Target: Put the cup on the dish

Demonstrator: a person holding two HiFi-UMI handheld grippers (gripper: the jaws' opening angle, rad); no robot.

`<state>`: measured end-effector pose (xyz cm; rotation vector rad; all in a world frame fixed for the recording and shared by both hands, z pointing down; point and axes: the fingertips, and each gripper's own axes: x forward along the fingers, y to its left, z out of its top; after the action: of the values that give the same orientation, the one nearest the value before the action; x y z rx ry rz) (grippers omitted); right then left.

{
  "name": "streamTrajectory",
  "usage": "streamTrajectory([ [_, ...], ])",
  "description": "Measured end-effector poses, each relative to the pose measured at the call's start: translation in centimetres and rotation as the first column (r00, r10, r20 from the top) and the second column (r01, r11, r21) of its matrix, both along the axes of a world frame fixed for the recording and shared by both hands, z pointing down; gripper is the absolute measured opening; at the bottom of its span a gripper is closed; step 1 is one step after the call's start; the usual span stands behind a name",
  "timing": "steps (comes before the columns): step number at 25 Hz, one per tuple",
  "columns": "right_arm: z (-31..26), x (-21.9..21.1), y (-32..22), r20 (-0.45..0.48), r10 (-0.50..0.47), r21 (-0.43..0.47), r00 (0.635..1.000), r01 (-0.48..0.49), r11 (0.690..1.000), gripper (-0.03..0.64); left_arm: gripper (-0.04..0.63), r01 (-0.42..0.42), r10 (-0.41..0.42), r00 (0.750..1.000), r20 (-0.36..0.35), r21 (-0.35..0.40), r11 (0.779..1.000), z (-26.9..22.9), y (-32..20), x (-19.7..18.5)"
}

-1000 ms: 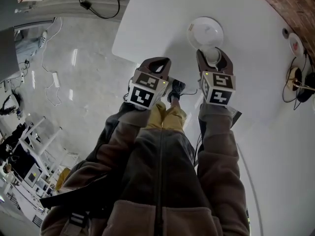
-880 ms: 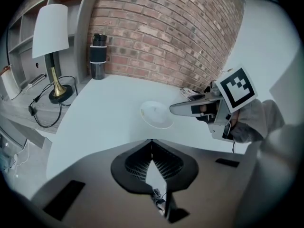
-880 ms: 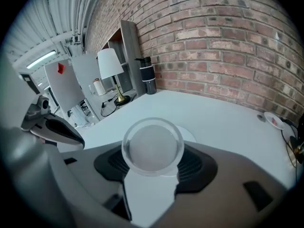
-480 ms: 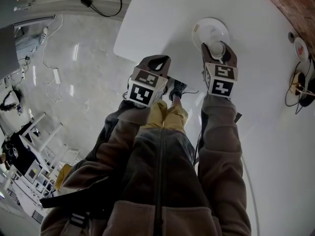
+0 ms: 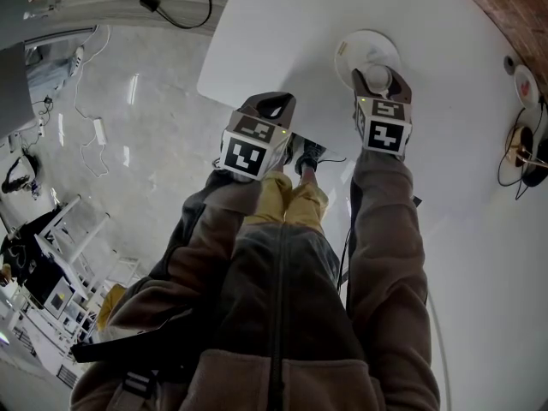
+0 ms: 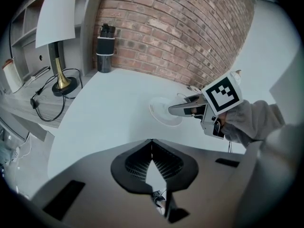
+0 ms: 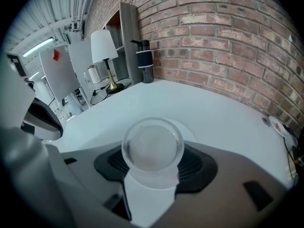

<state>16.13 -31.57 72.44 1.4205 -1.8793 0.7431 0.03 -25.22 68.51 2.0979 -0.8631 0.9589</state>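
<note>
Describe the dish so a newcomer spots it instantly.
Find the white table by the red brick wall. On it lies a flat round white dish, by the clear cup in the right tongs; it is plain, unlike the small red-marked disc farther right.

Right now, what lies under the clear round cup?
The white round dish on the white table; only its far rim shows. The clear round cup and right gripper cover the rest.

White table point(image 5: 282, 32) bearing a white dish point(image 5: 355, 45) near its middle, a dark bottle point(image 6: 105, 49) at the far brick-wall edge, and a small round item point(image 5: 524, 84) at right.
</note>
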Motion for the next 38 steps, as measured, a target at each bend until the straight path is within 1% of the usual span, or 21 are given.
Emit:
streamTrajectory([
  [5,0.8,0.1,0.0,-0.003,0.008,-0.019,1.000,-0.008,1.000,0.261,0.006,0.005,-0.005,1.000,-0.008,0.007,1.000,-0.1,0.2,0.1],
  [17,1.3,-0.1,-1.0,-0.016,-0.025,-0.022,1.000,0.024,0.999,0.261,0.006,0.009,-0.009,1.000,-0.009,0.001,1.000,0.1,0.6,0.0],
  [21,1.5,-0.2,-0.9,0.039,0.001,-0.003,0.999,-0.001,1.000,0.262,0.006,0.008,-0.008,1.000,-0.014,0.008,1.000,-0.3,0.9,0.2],
  [23,1.1,-0.4,-0.7,0.073,-0.003,0.020,0.997,0.002,1.000,0.266,0.006,0.009,-0.009,1.000,-0.016,0.021,1.000,-0.7,0.9,0.2],
  [24,0.7,-0.5,-0.6,0.087,-0.010,0.032,0.996,0.008,0.999,0.305,0.006,0.010,-0.010,1.000,-0.016,0.026,1.000,-0.9,0.9,0.1],
  [25,0.3,-0.6,-0.5,0.096,-0.015,0.044,0.995,0.011,0.999,0.313,0.006,0.013,-0.013,1.000,-0.016,0.032,0.999,-1.0,0.9,0.0],
  [29,-2.4,-0.1,0.4,0.119,0.006,0.109,0.993,-0.019,0.994,0.317,0.005,0.040,-0.038,0.999,-0.032,0.065,0.997,-2.0,0.6,-0.1],
  [33,-7.0,1.3,1.7,0.099,0.037,0.204,0.994,-0.057,0.977,0.316,0.006,0.043,-0.037,0.998,-0.059,0.111,0.993,-4.1,0.3,0.8],
  [35,-9.9,1.7,2.4,0.115,0.051,0.251,0.992,-0.078,0.965,0.309,0.006,0.044,-0.035,0.997,-0.075,0.132,0.990,-5.5,0.3,1.1],
  [37,-12.9,2.1,3.1,0.134,0.067,0.296,0.989,-0.104,0.949,0.259,0.006,0.053,-0.038,0.995,-0.094,0.157,0.986,-7.1,0.1,1.4],
  [38,-14.5,2.3,3.5,0.140,0.074,0.320,0.987,-0.116,0.940,0.245,0.005,0.058,-0.040,0.994,-0.104,0.172,0.983,-8.0,0.0,1.6],
])
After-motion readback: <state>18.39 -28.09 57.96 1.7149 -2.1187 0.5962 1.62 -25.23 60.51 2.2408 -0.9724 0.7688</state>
